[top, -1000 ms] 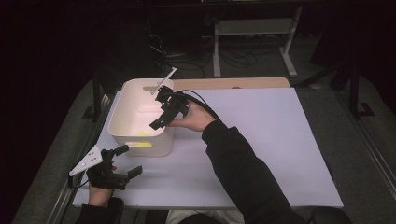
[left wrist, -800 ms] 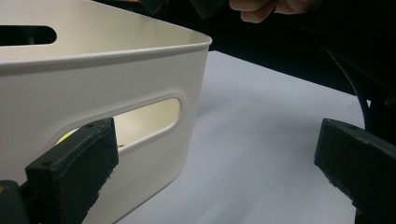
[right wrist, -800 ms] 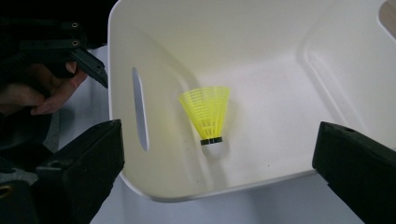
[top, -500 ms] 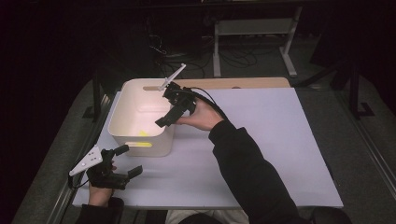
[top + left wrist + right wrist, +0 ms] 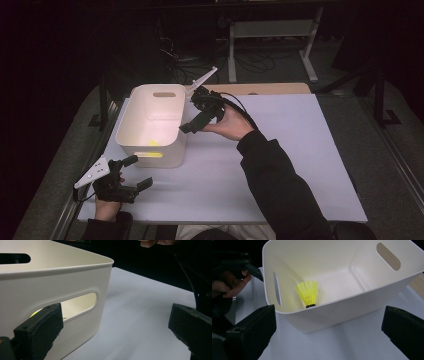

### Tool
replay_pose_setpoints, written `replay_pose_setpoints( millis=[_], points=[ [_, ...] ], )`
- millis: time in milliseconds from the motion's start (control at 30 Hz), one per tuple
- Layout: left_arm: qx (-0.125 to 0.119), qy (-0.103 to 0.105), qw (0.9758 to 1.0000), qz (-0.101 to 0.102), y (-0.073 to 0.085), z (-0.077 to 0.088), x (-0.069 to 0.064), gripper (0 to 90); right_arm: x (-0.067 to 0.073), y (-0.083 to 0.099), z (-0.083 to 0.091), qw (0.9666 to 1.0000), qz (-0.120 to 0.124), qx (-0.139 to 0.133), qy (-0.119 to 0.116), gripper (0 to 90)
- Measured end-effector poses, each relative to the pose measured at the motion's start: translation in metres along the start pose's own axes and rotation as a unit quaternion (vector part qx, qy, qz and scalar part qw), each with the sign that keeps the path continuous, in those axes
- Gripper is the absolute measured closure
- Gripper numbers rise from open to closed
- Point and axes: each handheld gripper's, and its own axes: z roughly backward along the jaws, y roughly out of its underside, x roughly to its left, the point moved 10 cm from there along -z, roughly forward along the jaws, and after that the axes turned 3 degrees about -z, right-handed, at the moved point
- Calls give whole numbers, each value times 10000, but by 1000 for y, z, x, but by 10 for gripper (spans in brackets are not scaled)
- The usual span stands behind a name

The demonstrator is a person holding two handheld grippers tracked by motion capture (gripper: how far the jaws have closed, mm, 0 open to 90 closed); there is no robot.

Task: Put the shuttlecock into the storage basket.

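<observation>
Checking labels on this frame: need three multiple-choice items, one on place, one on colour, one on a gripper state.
1. Where is the shuttlecock?
A. inside the white tub
B. on the table beside the tub
C. between the right gripper's jaws

2. What colour is the shuttlecock's skirt?
A. white
B. yellow
C. red

3. How do the right gripper jaws stand?
A. shut on the shuttlecock
B. shut on the tub's rim
C. open, with nothing between them

Key: 1 A, the right gripper view shows it standing on the tub's floor by the near wall. 2 B, the skirt is bright yellow above a dark cork. 3 C, both jaws stand wide apart at the edges of the right gripper view, having just been opening, with the tub beyond them.
</observation>
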Motion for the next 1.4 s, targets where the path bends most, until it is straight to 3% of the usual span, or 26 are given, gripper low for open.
replay_pose_setpoints(
  millis=[733,1400],
  points=[
    [13,-3,10000,-2,0,0,0,0,-17,31,25,9995,-177,-197,154,0],
    [10,-3,10000,-2,0,0,0,0,-22,57,44,9989,-269,-320,211,0]
  ],
)
